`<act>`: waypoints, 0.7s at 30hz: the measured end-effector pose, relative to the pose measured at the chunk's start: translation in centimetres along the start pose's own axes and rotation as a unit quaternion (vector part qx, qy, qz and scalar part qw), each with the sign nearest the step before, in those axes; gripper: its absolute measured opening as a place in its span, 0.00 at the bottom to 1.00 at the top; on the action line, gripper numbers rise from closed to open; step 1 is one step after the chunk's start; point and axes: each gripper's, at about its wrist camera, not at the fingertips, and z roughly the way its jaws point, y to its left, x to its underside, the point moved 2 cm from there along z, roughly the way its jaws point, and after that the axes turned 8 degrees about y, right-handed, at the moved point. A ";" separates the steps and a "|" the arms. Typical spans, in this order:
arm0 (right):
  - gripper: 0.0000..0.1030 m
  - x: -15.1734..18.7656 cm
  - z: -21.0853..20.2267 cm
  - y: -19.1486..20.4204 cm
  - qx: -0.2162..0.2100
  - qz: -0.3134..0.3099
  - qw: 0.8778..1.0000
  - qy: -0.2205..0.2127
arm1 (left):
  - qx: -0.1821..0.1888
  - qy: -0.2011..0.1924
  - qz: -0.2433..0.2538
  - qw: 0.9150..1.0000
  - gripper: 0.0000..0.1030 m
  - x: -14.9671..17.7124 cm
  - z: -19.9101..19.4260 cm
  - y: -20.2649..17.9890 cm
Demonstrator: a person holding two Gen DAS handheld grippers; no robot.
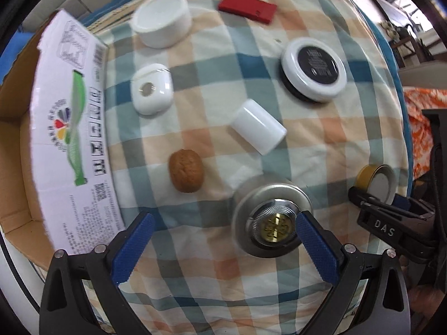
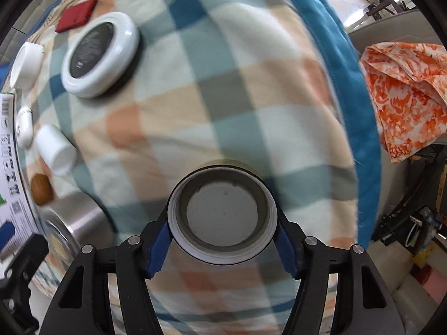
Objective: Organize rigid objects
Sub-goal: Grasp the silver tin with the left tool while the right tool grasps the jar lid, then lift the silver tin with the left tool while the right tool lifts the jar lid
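My right gripper [image 2: 222, 223] is shut on a gold-sided tin [image 2: 222, 215], its open mouth facing the camera; it also shows in the left wrist view [image 1: 375, 180]. My left gripper [image 1: 223, 230] is open above the checked cloth [image 1: 212, 64]; its right pad touches a silver canister [image 1: 272, 219] with a gold emblem. On the cloth lie a walnut [image 1: 185, 170], a white cylinder [image 1: 258, 129], a white earbud case [image 1: 151, 89], a white jar [image 1: 162, 19], a round white-rimmed black case [image 1: 314, 68] and a red flat block [image 1: 247, 7].
An open cardboard box [image 1: 16, 139] with a printed white flap [image 1: 75, 128] stands at the left of the cloth. An orange patterned cloth [image 2: 405, 92] lies off the right edge. Furniture and cables show at the far right [image 2: 405, 217].
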 end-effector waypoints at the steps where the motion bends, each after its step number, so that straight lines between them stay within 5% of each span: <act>1: 0.66 0.3 0.2 -0.4 0.004 0.000 1.000 0.001 | 0.001 0.005 0.005 1.000 1.00 0.1 0.1 -0.6; 5: 0.66 1.0 0.5 -1.1 0.008 -0.002 1.000 -0.002 | 0.017 0.026 0.031 0.999 1.00 0.2 1.9 -2.8; 10: 0.66 1.4 -0.6 -1.2 0.000 0.006 1.000 -0.002 | -0.013 0.038 0.055 0.998 0.99 -0.7 3.7 -4.9; 15: 0.66 0.1 0.1 -2.2 0.000 0.007 1.000 -0.003 | 0.002 0.064 0.056 0.996 0.69 -1.3 6.4 -5.4; 21: 0.66 0.2 0.3 -2.5 -0.003 0.011 1.000 -0.004 | -0.010 0.069 0.062 0.996 0.69 -2.3 10.0 -4.9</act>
